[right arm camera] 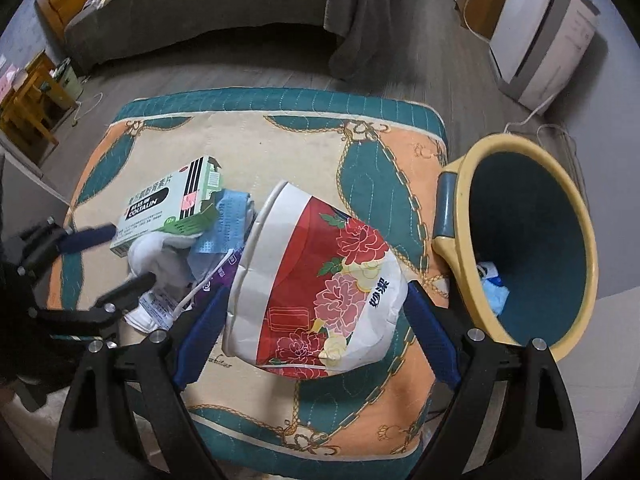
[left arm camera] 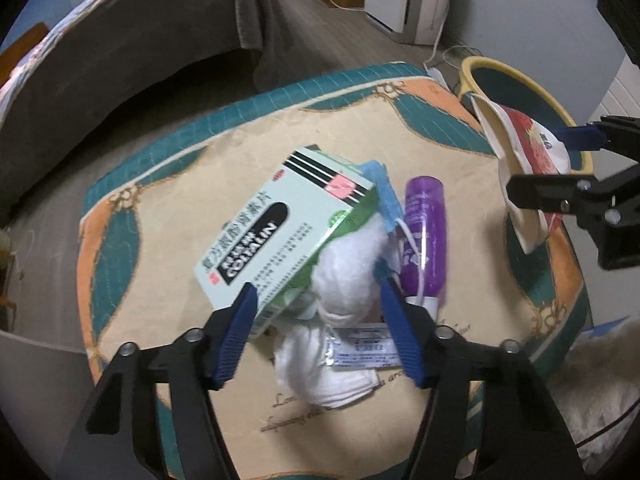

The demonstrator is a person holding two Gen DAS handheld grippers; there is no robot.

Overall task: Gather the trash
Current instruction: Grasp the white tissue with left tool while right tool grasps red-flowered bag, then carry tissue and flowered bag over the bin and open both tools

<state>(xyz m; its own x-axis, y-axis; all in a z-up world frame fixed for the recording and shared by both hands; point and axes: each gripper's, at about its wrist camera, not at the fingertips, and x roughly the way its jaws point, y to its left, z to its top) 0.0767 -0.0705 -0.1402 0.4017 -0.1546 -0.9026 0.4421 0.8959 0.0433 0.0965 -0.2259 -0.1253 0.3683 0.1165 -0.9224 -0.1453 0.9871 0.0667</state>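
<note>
**Two grippers at work over a cushion of trash**

Here, nearest us in the right wrist view, our right gripper (right arm camera: 314,320) pinches a flattened paper tissue wrapper (right arm camera: 320,280), printed with red and pink flowers, its blue pads pressed to either side. It hangs above the patterned cushion (right arm camera: 280,144), just beside the yellow-rimmed bin (right arm camera: 532,240), whose teal inside already holds some blue and white scraps.

In the left wrist view, our left gripper (left arm camera: 316,304) stands partly spread, pointing down at a small heap. Its left pad lies against the corner of a pale green Coltalin medicine box (left arm camera: 280,232); its right pad sits beside a crumpled white tissue (left arm camera: 348,272), which lies between the jaws. We cannot tell whether the pads press on anything yet.

A little farther on lie a blue face mask (left arm camera: 386,192), touching the box, and a purple tube (left arm camera: 426,232) beside it. A printed foil sachet (left arm camera: 360,348) lies under the tissue.

We judge the risks so: the left jaws could catch the box corner and tissue together, so that one slips free when lifted. The floppy wrapper could also snag the bin rim and fall outside.
</note>
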